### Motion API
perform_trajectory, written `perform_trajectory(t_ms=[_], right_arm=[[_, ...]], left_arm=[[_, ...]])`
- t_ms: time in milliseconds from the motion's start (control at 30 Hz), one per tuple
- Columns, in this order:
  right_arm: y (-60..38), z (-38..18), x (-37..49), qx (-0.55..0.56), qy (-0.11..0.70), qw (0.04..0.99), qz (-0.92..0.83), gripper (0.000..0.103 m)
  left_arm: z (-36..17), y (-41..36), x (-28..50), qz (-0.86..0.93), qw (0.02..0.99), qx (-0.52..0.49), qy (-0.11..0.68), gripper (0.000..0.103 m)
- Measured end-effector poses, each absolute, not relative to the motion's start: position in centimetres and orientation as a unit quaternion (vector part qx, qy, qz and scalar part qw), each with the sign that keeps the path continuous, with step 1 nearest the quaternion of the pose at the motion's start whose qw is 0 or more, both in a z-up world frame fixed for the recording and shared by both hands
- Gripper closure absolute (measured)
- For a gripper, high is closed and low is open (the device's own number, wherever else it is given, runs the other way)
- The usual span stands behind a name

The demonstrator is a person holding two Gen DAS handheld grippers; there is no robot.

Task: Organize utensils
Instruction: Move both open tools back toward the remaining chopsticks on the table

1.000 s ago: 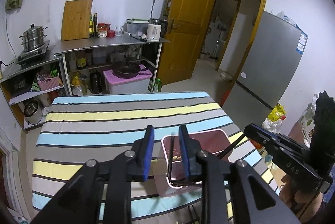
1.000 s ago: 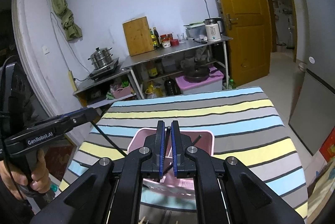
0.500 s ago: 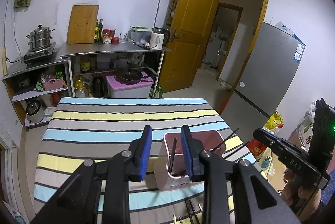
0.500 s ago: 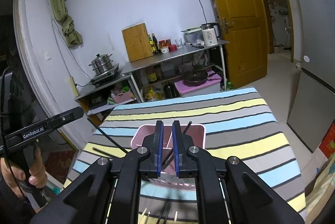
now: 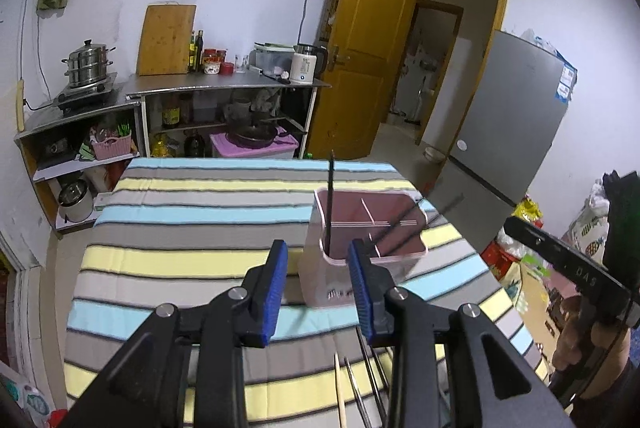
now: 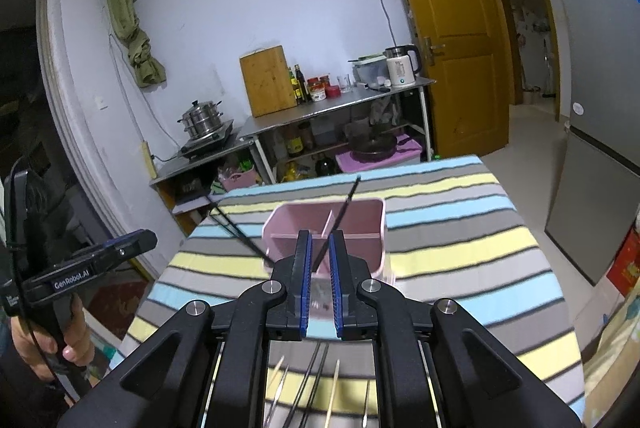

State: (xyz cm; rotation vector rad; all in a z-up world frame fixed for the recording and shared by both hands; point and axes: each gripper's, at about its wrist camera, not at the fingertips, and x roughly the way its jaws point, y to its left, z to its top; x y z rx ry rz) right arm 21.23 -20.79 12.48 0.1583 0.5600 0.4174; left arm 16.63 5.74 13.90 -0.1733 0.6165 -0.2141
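While you hold both claws over the striped tablecloth (image 5: 192, 260), the pink utensil holder (image 5: 360, 260) stands on it near the front edge, just past your fingertips. Your left gripper (image 5: 318, 286) has its blue pads apart with nothing between them; the gap is middling. Its right pad sits in front of the holder's near left corner, and you cannot tell if it touches. Your right gripper (image 6: 320, 282) has a thin gap, with nothing pinched; the holder (image 6: 324, 232) shows right behind that gap.

Inside the holder, white walls split it into boxes. One black chopstick (image 5: 330, 204) stands almost straight up in the near left corner. More dark chopsticks (image 5: 424, 214) lean out over the holder's right side. In the right wrist view, the holder looks blurry.

On the cloth in front of the holder, closer to you, lie loose chopsticks (image 6: 316, 384), some dark and some pale wood (image 6: 333, 390). They lie side by side, pointing toward the holder.
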Motion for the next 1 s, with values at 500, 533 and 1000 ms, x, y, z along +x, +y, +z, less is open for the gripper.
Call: perform_trajectory(t_ms=[500,533,1000], right_arm=[[-21.6,8.4,17.5,0.081,0.312,0.924,0.205,0.094],[-21.6,8.0,17.3,0.081,0.315,0.923,0.205,0.094],[-22.3,4.4,17.2,0.085,0.354,0.91,0.196,0.094]], left_arm=[[8.0,3.6,11.9,-0.118,0.922,-0.085,0.358,0.07],[7.7,3.4,11.8,-0.119,0.921,-0.084,0.362,0.07],[3.6,2.4,11.7,-0.121,0.901,-0.081,0.41,0.07]])
